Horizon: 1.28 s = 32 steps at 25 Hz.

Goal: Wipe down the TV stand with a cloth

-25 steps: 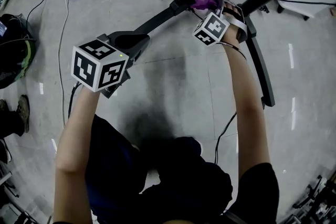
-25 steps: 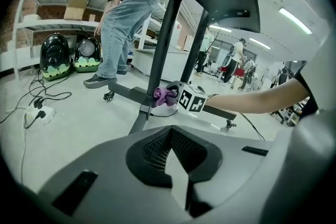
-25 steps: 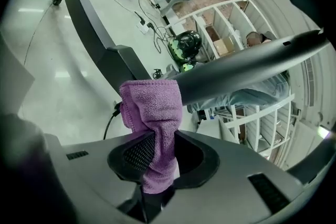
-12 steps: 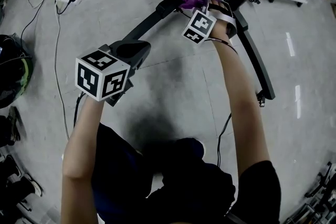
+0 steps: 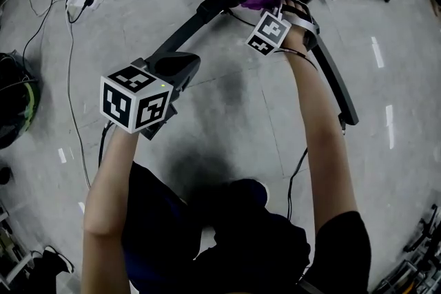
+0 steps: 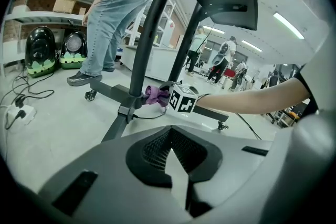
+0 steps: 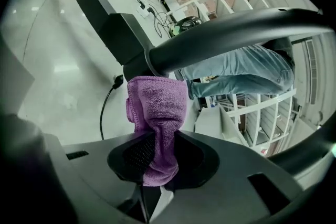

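Right gripper (image 7: 157, 165) has its jaws clamped on the purple cloth (image 7: 157, 107), bunched against the TV stand (image 7: 121, 34) where post meets base. Left gripper (image 6: 170, 136) jaws are closed on nothing and hide a leg's end. The posts' tops are cut off.

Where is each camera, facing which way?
Head view: on the person's head, facing down at the black metal TV stand; both forearms show.
Left gripper view: on the empty left tongs, facing the stand; right forearm shows.
Right gripper view: on the right tongs, facing the stand close-up.
All share the purple terry cloth those tongs clamp.
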Tool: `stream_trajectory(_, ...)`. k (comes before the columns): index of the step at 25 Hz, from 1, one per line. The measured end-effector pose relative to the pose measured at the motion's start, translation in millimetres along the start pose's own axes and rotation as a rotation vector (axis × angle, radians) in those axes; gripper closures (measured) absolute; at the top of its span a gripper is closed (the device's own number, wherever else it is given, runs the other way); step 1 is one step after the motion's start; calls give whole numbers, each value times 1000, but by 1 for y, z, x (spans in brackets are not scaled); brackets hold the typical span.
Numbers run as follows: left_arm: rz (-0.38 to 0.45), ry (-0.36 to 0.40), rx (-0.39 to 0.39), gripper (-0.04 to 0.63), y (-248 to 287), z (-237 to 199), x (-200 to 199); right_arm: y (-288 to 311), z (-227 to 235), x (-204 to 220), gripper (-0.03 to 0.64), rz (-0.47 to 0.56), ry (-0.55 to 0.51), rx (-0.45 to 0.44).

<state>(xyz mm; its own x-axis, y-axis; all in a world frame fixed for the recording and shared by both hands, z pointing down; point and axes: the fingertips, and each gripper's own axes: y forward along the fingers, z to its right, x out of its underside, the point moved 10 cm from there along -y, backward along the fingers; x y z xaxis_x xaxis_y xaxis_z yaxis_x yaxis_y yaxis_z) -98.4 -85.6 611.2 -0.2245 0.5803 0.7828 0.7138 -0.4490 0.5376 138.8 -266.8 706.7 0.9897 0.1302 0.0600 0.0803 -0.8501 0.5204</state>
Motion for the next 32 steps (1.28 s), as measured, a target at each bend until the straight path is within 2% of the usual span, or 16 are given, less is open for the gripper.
stream_trajectory(11,-15,0,63,588,18,11,0,-17,-3,13,503,0,-12,14)
stream_trajectory(32,-32,15,136,588,46,32,-3,-52,-6,58,503,-28,-3,24)
